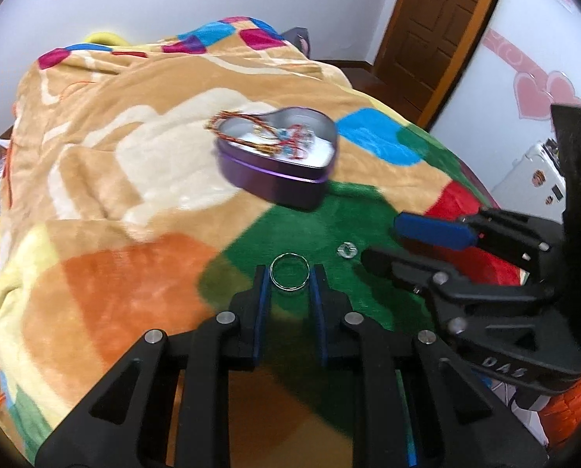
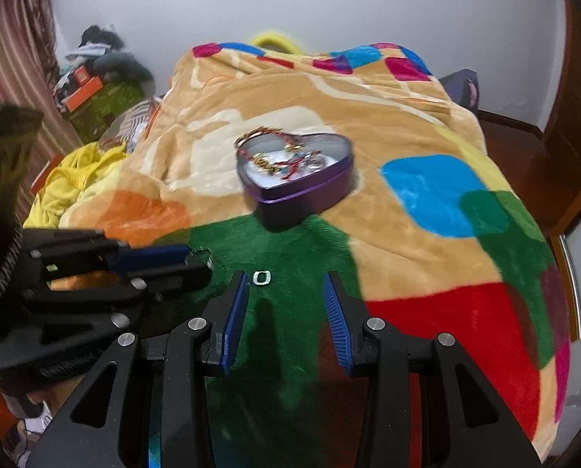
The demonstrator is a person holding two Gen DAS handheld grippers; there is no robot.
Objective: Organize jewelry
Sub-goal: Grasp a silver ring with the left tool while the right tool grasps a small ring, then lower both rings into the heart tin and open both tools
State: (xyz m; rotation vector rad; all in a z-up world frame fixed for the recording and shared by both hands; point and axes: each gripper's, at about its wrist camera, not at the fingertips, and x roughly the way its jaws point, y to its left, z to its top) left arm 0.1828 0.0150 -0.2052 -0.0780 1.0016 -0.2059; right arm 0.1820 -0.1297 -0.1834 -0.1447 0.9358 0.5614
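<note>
Left wrist view: the left gripper [image 1: 289, 277] grips a thin metal ring [image 1: 289, 273] between narrow jaws, low over the green patch of the blanket [image 1: 107, 148]. The right gripper [image 2: 286, 292] hangs with jaws wide apart, a small silver ring [image 2: 261, 277] lying just inside its left finger. Beyond both, a purple heart tin [image 2: 296, 173] holds beaded bracelets [image 2: 286, 162].

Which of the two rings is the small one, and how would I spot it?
Find the green patch of the blanket, in front of the purple heart tin. The small ring lies there, near the right tool. It is thick and silver; the other ring is a wide, thin hoop between the left tool's fingers.
</note>
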